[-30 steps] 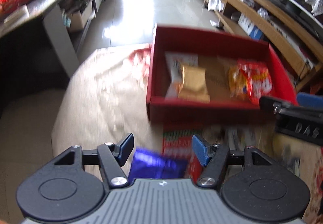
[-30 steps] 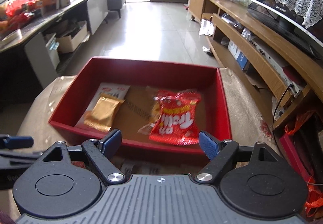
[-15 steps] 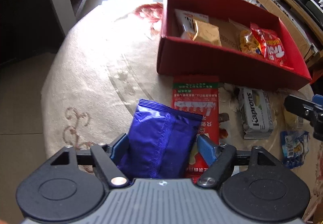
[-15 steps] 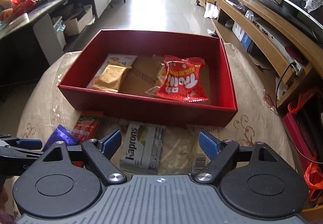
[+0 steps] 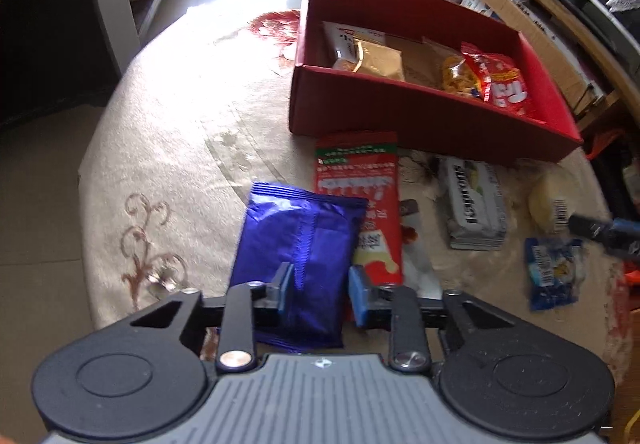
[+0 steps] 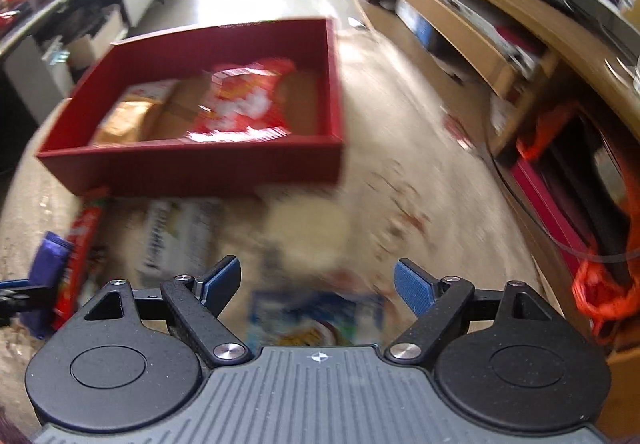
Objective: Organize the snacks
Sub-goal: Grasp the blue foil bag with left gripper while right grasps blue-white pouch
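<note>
The left gripper (image 5: 316, 290) has its fingers (image 5: 283, 284) pinching the near end of the blue pack (image 5: 298, 244); they have just closed on it, the foil sitting between the pads. The pack's long axis runs from the fingers toward 12 o'clock, its far end lying on the surface (image 5: 180, 148) and partly over the red pack (image 5: 360, 184) at 1 o'clock. Beyond that, at 12 to 1 o'clock, stands the red box (image 5: 400, 116), with a gold pack (image 5: 380, 60) and a red bag (image 5: 500, 84) already inside. So the lift likely goes straight ahead and over the near wall of the box.

The right gripper (image 6: 318, 284) has its fingers spread wide with nothing held. Just below them at 6 o'clock lies a light-blue pack (image 6: 316, 318), blurred; a pale round pack (image 6: 308, 228) sits at 12 o'clock, a grey pack (image 6: 176, 236) at 10 o'clock. The right hand is the nearer one for these; the box lies farther off at 11 o'clock.
</note>
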The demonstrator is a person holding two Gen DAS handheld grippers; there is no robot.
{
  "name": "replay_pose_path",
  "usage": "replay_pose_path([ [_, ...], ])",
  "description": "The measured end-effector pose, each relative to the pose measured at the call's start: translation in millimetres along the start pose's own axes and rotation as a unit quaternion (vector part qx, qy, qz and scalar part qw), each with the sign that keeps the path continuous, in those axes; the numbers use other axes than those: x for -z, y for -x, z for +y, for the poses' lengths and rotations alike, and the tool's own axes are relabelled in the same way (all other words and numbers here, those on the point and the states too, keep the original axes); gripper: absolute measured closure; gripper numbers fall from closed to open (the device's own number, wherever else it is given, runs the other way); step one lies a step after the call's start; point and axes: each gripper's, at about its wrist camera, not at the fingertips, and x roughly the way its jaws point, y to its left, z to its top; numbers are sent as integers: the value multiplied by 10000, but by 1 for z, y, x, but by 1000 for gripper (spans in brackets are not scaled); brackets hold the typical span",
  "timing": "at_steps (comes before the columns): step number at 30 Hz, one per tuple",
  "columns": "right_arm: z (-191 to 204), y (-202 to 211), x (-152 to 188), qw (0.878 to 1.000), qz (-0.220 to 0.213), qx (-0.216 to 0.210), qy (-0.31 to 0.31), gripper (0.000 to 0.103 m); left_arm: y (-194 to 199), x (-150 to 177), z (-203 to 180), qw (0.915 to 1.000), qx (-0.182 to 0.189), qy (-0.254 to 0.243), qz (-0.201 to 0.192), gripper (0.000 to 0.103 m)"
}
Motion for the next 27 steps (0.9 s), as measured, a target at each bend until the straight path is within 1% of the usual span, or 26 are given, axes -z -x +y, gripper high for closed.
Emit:
replay_pose_path([
  [2,-7,-7,7,9998,179,47,-50,13,1,0,1,9998,151,30,88,79],
  [4,-9,-14,11,9995,313,32,-62,13,-1,1,-2,9998,131,26,110,77],
  [6,-7,-21,13,9992,402,11,-18,13,-1,0,-5,9998,141,-16,142,69],
  [7,-6,-23,14,9990,440,53,14,13,-1,0,-5,9998,138,2,129,67],
  [9,-4,-27,12,9989,469,33,73,9,-2,-1,-6,9998,139,2,135,55],
  [10,-3,-30,11,9986,533,-13,60,4,-3,-1,-6,9998,128,18,153,54],
  [14,-1,-47,17,9958,880,-238,-113,2,-6,-2,-4,9995,200,128,222,48],
  [15,2,-47,18,9967,803,-142,-31,3,-6,-3,-3,9994,223,143,222,47],
  [17,11,-46,20,9975,690,-16,169,8,-5,-3,-3,9993,257,151,230,47],
  [19,14,-42,22,9975,692,-21,170,11,-5,-4,-2,9993,253,151,242,47],
  [20,15,-39,24,9973,693,-30,238,15,-4,-4,-2,9993,252,151,238,47],
  [23,18,-30,36,9970,715,-96,284,20,2,-4,2,9992,300,186,196,47],
  [27,27,-12,56,9966,712,-196,362,23,12,-4,4,9992,368,131,95,47],
])
